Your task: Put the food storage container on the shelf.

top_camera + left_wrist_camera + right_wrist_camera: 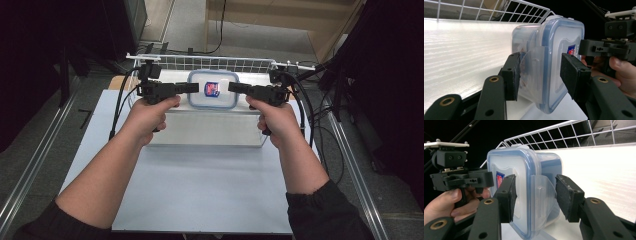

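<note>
The left hand-held gripper stands part open astride the left latch of the box. The box sits upright, lid up, on the white platform on the table, long axis running left-right. The right hand-held gripper stands part open astride the right latch; whether the pads press, I cannot tell.

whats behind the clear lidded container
Behind the container runs a white wire rack, with floor beyond. The rack's lower stretch right behind the container is covered.
</note>
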{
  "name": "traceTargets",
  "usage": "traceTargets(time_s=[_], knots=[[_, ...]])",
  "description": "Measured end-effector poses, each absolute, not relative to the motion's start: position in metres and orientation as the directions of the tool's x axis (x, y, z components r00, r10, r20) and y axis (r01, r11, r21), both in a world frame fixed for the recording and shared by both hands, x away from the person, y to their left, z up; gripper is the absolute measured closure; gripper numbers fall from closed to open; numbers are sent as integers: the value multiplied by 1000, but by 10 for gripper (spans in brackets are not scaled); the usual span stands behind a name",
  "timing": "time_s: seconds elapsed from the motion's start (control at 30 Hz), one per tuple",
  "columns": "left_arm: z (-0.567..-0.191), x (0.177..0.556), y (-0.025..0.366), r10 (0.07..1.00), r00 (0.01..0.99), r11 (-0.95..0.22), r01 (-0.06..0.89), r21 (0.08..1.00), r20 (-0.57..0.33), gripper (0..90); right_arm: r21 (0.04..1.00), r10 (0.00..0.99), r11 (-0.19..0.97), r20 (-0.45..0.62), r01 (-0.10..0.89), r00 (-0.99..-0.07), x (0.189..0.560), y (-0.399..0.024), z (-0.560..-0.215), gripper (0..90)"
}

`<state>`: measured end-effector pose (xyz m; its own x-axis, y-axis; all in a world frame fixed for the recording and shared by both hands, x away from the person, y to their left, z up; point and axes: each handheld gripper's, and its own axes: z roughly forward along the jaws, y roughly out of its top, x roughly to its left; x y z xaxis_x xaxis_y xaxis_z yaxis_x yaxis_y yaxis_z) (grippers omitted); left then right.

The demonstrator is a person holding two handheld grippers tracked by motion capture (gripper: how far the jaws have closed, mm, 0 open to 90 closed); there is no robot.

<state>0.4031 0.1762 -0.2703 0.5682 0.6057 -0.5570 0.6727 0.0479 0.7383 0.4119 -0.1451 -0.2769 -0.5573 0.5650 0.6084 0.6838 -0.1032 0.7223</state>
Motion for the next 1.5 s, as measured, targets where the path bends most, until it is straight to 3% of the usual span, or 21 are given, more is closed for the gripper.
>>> traceTargets(time_s=[1.5], knots=[[-282,418,169,622,535,126,652,748,-571,462,705,600,-171,628,688,-495,430,-139,-287,462]])
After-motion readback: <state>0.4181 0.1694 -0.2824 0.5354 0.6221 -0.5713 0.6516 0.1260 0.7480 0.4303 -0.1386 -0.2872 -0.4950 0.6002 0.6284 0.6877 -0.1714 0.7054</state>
